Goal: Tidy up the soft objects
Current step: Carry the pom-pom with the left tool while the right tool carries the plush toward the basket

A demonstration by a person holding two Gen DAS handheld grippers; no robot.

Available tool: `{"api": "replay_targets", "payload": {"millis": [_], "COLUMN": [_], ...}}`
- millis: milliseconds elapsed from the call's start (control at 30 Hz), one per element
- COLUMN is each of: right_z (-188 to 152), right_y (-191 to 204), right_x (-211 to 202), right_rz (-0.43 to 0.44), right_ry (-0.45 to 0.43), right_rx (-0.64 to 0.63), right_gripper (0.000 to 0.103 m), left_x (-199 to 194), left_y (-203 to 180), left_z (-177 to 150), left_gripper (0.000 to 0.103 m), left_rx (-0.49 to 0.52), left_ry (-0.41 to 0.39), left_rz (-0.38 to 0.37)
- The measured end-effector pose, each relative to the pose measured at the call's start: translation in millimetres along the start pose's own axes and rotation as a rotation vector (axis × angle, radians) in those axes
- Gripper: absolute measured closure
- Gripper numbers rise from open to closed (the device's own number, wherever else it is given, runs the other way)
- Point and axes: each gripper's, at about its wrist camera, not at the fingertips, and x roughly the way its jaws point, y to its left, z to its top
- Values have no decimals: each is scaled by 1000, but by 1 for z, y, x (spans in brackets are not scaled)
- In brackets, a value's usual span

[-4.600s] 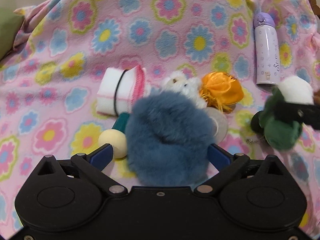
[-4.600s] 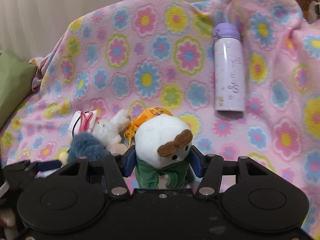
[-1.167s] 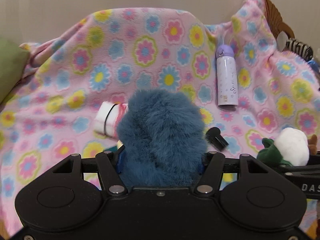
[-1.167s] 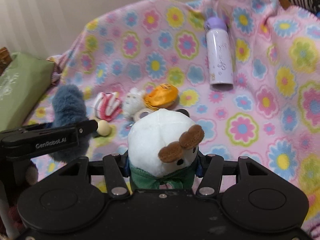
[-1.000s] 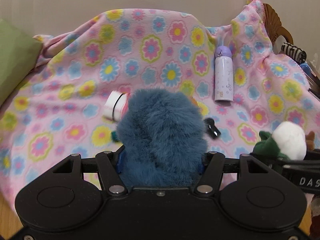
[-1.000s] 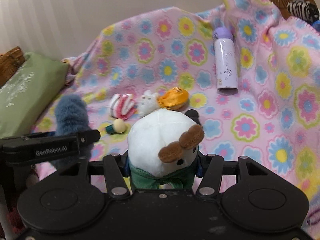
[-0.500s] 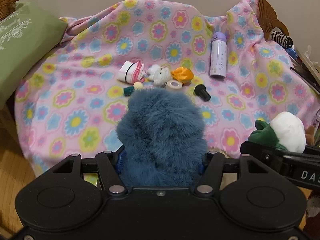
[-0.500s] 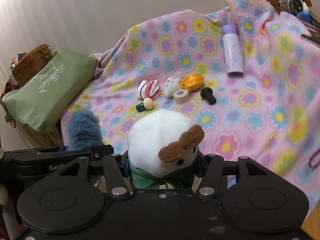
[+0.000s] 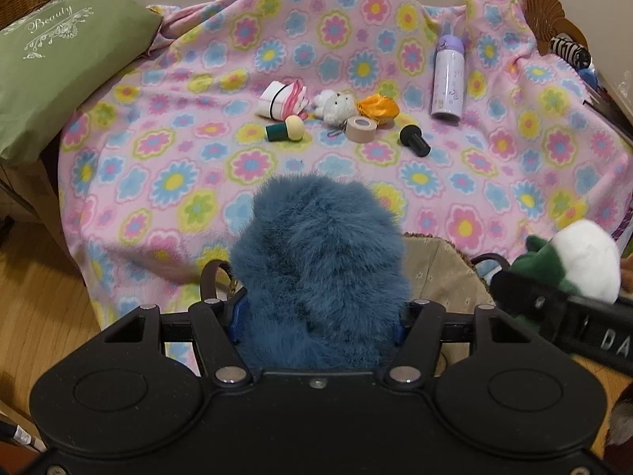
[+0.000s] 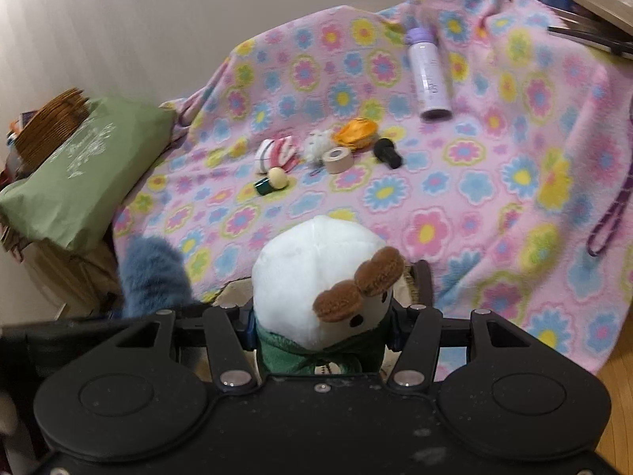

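Left gripper (image 9: 318, 322) is clamped on the blue fluffy toy (image 9: 320, 273), pads squeezing it low down so most of the fur bulges up and forward out of the jaws. Right gripper (image 10: 320, 330) is doing the same with the white plush doll (image 10: 322, 291), closed on its green body while the white head with the brown ears sticks up above the pads.

Both of these look super light and squishy. Fur compresses a lot, so I'd guess a grip near the base like this holds fine, but the blue one could slide out if the pads only catch loose fluff. Nothing fragile here, a drop wouldn't hurt either of them.

Just below and in front of both toys is a basket (image 9: 447, 273) with a beige cloth lining and a dark handle. It sits off the near edge of the flowery blanket (image 9: 166, 182), and I'd say that's the drop spot. Opening looks roomy enough, though the two grippers are close side by side, so I'd release one at a time.

Further out on the blanket are a small white bear (image 9: 336, 106), an orange pouch (image 9: 378, 107), a tape roll (image 9: 359, 128) and a purple bottle (image 9: 449, 79), all well apart from the grippers.
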Motion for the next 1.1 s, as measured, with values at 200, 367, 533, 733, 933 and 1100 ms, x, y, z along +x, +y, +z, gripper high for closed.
{"api": "replay_targets", "payload": {"millis": [200,367,533,733,933,1100], "right_z": [-2,-2,-5,-5,-4,-5], "right_y": [7,16,22,21,20,17], "right_x": [-4,-4,-2,-1,1,3], "right_rz": [-21,-44,-54,-54,-51,-46], "right_ry": [-13,-25,-21,-18,-12,-1], "right_rx": [-31,-80,-120,-114,-108,-98], "right_gripper": [48,48,48,48,48,48], "left_x": [1,3,5,6,6,8], "left_y": [-2,-3,-2,-1,0,1], "left_z": [-5,-8,-8,-9,-9,-9], "left_gripper": [44,44,44,44,44,44], "left_rx": [1,9,3,4,4,6], "left_ry": [6,8,16,18,19,22], "left_rz": [12,24,28,30,33,37]}}
